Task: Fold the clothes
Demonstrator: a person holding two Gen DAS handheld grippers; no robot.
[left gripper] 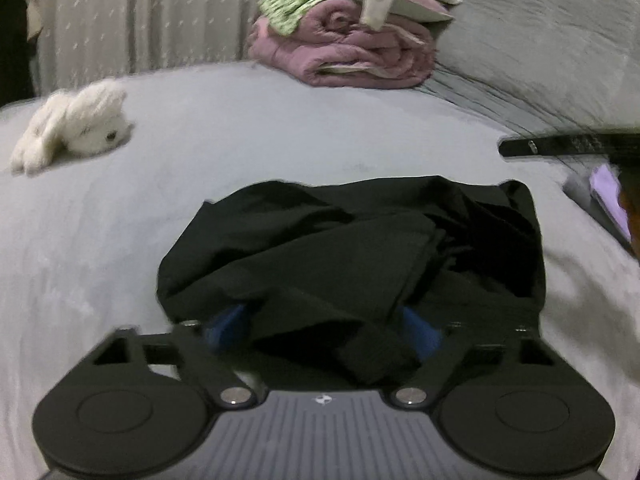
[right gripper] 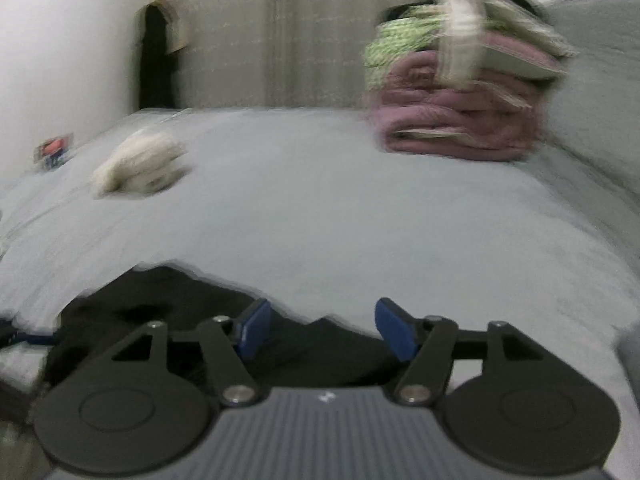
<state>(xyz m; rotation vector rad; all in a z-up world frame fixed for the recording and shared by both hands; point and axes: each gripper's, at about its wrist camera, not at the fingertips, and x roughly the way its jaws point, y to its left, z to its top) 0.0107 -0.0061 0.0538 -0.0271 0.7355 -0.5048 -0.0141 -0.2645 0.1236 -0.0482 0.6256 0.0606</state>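
A black garment (left gripper: 352, 252) lies crumpled on the grey bed sheet (left gripper: 280, 136), right in front of my left gripper (left gripper: 324, 330). Its blue pads (left gripper: 422, 334) stand apart, and a bunched fold of the cloth fills the gap and partly covers them. I see no firm pinch. In the right wrist view the same garment (right gripper: 168, 312) lies low and left, under my right gripper (right gripper: 324, 330). That gripper is open, with nothing between its blue pads (right gripper: 394, 334). A black finger (left gripper: 560, 146) of the right gripper pokes in from the right edge of the left wrist view.
A white plush toy (left gripper: 76, 128) lies at the bed's left. A stack of folded pink and green bedding (left gripper: 352, 52) sits at the back, beside a grey pillow (left gripper: 540, 32). A curtain (right gripper: 300, 40) hangs behind the bed, and a small red packet (right gripper: 54, 150) lies at the far left.
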